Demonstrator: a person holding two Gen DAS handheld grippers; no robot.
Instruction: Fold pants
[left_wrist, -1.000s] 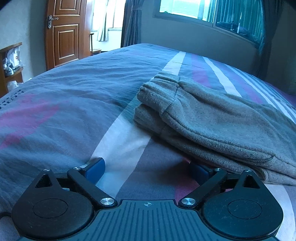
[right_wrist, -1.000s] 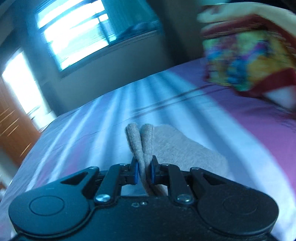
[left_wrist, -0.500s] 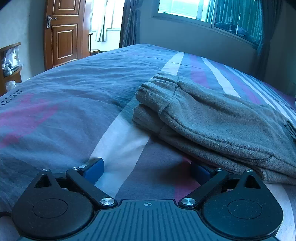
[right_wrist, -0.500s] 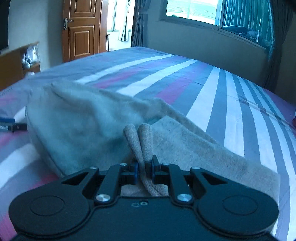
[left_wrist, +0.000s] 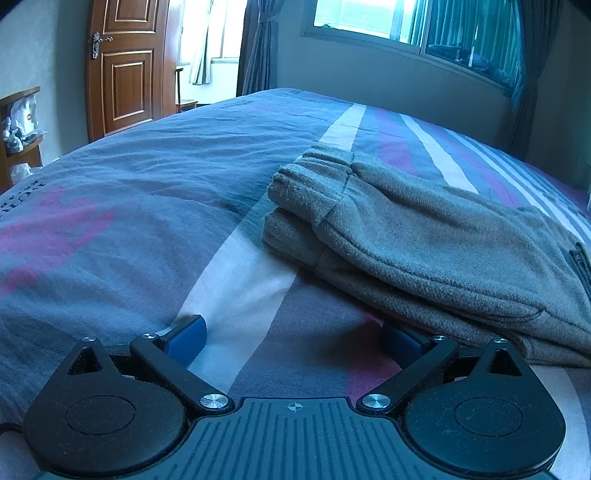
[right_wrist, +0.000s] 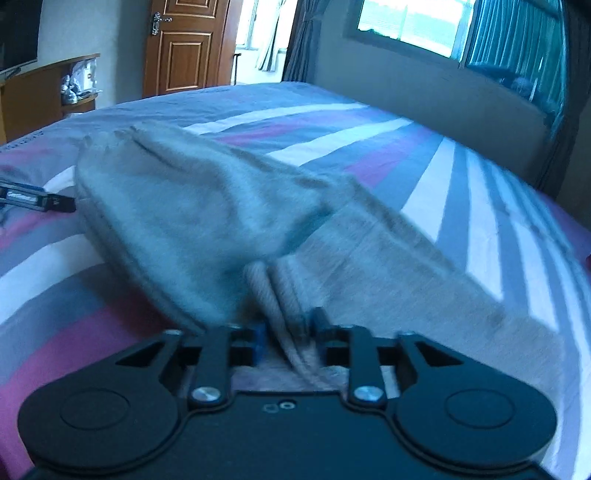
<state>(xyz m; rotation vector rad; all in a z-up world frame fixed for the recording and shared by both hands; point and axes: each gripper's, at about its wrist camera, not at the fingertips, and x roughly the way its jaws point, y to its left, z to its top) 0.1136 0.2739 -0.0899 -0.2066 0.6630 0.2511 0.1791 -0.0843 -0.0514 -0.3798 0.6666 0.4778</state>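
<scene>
The grey fleece pants lie folded in layers on the striped bed, waistband end toward the far left. My left gripper is open and empty, low on the cover just in front of the pants' near edge. In the right wrist view the pants spread ahead, and the two cuffs run between my right gripper's jaws, which stand slightly apart around them. The left gripper shows at the far left of that view.
The striped bedcover fills both views. A wooden door and a shelf stand beyond the bed's left side. A window with curtains runs along the far wall.
My right gripper swung round over the bed with the cuffs and laid them toward the folded part; its jaws have now parted a little. The left gripper stayed still.
</scene>
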